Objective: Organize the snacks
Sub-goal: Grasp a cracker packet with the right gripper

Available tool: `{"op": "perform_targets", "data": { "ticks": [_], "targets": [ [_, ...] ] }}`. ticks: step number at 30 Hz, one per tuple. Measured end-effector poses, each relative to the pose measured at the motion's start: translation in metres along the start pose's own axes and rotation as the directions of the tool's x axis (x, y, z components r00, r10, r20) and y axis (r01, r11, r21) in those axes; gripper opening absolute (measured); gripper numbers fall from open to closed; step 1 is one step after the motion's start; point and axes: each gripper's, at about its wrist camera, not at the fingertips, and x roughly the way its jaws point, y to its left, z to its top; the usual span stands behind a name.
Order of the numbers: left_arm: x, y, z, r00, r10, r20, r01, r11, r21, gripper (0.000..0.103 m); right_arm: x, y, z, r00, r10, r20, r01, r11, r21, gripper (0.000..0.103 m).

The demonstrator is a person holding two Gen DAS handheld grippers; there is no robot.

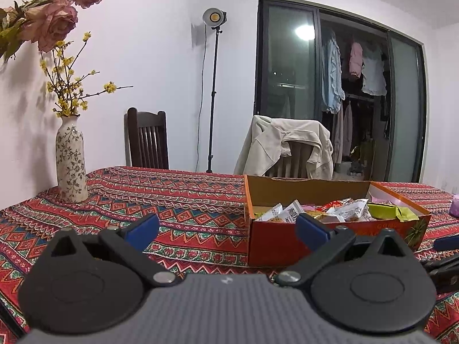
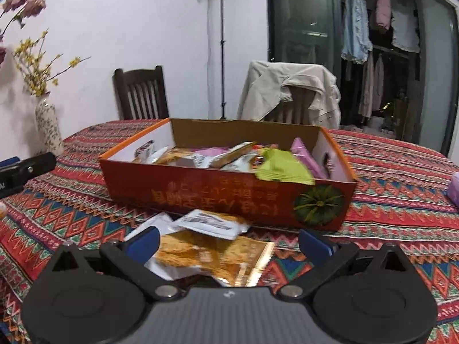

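Observation:
An open red and orange cardboard box (image 2: 223,192) holds several snack packets, with a green packet (image 2: 282,169) hanging over its front rim. The box also shows in the left wrist view (image 1: 275,243), at right. On the cloth in front of the box lie a golden packet (image 2: 212,258) and a white packet (image 2: 212,223). My right gripper (image 2: 228,243) is open, its blue fingers either side of the golden packet, just above it. My left gripper (image 1: 226,229) is open and empty, left of the box.
A patterned red tablecloth (image 1: 178,200) covers the table. A floral vase (image 1: 71,160) stands at the far left. Two chairs, one with a beige jacket (image 1: 284,146), stand behind the table. A pink packet (image 2: 453,186) lies at the right edge.

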Motion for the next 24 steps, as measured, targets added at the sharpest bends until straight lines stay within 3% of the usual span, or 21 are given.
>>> {"op": "perform_targets", "data": {
  "ticks": [5, 11, 14, 17, 22, 24],
  "targets": [
    [0.0, 0.001, 0.0, 1.0, 0.001, -0.003, -0.001, 1.0, -0.009, 0.103, 0.013, 0.028, -0.002, 0.999, 0.03, -0.033, -0.032, 0.997, -0.07, 0.103],
    [0.0, 0.002, -0.001, 1.0, -0.003, -0.011, 0.002, 1.0, -0.01, 0.103, 0.04, 0.038, -0.007, 0.994, -0.006, -0.105, -0.007, 0.992, -0.125, 0.1],
    [0.001, 0.002, -0.001, 1.0, -0.005, -0.015, 0.005, 1.0, -0.008, 0.103, 0.043, 0.035, -0.011, 0.994, -0.011, -0.108, -0.001, 0.993, -0.116, 0.09],
    [0.001, 0.002, -0.001, 1.0, -0.005, -0.017, 0.005, 1.0, -0.008, 0.103, 0.038, 0.033, -0.011, 0.997, -0.017, -0.074, 0.009, 0.994, -0.107, 0.07],
    [0.003, 0.003, -0.001, 1.0, -0.001, -0.025, 0.0, 1.0, -0.015, 0.103, 0.03, 0.03, -0.011, 0.999, 0.0, -0.051, -0.005, 0.995, -0.104, 0.051],
    [0.003, 0.003, -0.001, 1.0, 0.0, -0.029, -0.001, 1.0, -0.016, 0.103, 0.026, 0.029, -0.011, 0.999, 0.002, -0.04, -0.007, 0.994, -0.106, 0.049]
  ]
}}
